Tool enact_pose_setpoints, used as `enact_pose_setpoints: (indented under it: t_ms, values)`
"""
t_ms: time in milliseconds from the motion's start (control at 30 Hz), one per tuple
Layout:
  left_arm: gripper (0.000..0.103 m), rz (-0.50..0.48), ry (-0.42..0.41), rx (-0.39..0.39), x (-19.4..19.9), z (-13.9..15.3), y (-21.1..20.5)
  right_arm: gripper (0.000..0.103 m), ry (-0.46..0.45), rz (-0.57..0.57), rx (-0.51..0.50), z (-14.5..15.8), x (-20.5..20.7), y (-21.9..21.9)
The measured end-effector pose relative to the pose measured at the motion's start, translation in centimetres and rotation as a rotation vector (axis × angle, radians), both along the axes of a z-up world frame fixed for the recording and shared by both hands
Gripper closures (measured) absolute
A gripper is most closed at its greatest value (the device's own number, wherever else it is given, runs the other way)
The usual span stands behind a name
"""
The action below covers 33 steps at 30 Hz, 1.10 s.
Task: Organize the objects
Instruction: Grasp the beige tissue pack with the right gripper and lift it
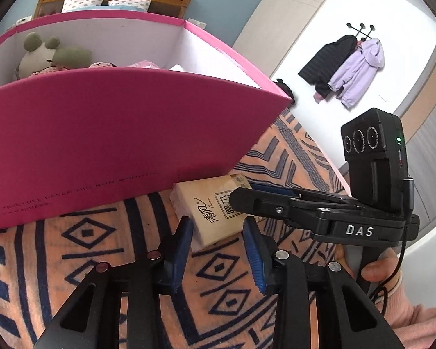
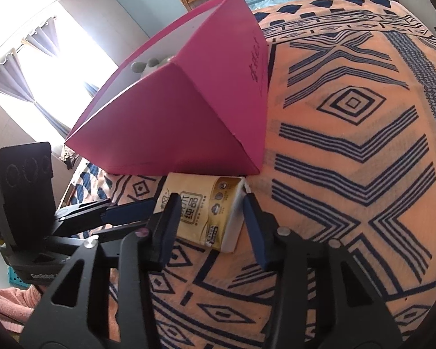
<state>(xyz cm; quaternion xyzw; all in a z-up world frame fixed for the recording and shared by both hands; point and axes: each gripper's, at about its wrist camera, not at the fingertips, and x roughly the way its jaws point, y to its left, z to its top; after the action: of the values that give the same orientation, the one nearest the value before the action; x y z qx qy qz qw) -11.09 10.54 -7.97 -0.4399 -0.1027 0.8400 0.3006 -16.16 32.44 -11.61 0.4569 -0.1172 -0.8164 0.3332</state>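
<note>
You have both claws converging on the tissue pack (image 2: pixel 209 212), which lies on the patterned bedspread (image 2: pixel 348 151) right against the foot of the pink box (image 2: pixel 171 122). The pack is tucked at the box's lower edge, touching or nearly touching it; the exact contact is hard to tell.

Your right claw (image 2: pixel 210 224) is spread wide, with one finger on each side of the pack's near end and a visible gap on the right side, so it grips nothing yet. It looks lined up to close across the pack's short width, which seems the sensible axis given the box blocks the far side.

Your left claw (image 1: pixel 219 242) is also open and empty, pointed at the same pack (image 1: pixel 215 212) from the other angle, with its blue pads (image 1: pixel 183 244) near the pack's closest corner. From this view the right gripper body crosses in front of it, over the pack, so the two tools are crowding one target.

Inside the box you can see a plush frog (image 1: pixel 43 55) and other soft items, which suggests the box is the collecting place and the pack is likely the next thing to go in.
</note>
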Motion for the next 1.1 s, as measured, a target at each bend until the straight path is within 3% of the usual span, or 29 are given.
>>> enact_pose_setpoints:
  t_ms: [300,567,700,1100]
  values:
    - [0.065,-0.018,0.021,-0.053,2.1,0.5,-0.5,0.056,-0.008,0.06,0.003,0.0,2.1,-0.6]
    - [0.065,0.011,-0.016,-0.026,1.9,-0.2,-1.5,0.056,-0.014,0.055,0.006,-0.6,2.5,-0.8]
    - [0.071,0.011,-0.033,-0.02,1.5,-0.5,-1.4,0.057,-0.016,0.057,-0.001,-0.7,2.6,-0.9]
    - [0.071,0.016,0.01,-0.04,3.1,0.8,-1.5,0.057,0.036,0.063,0.005,1.1,3.9,-1.3]
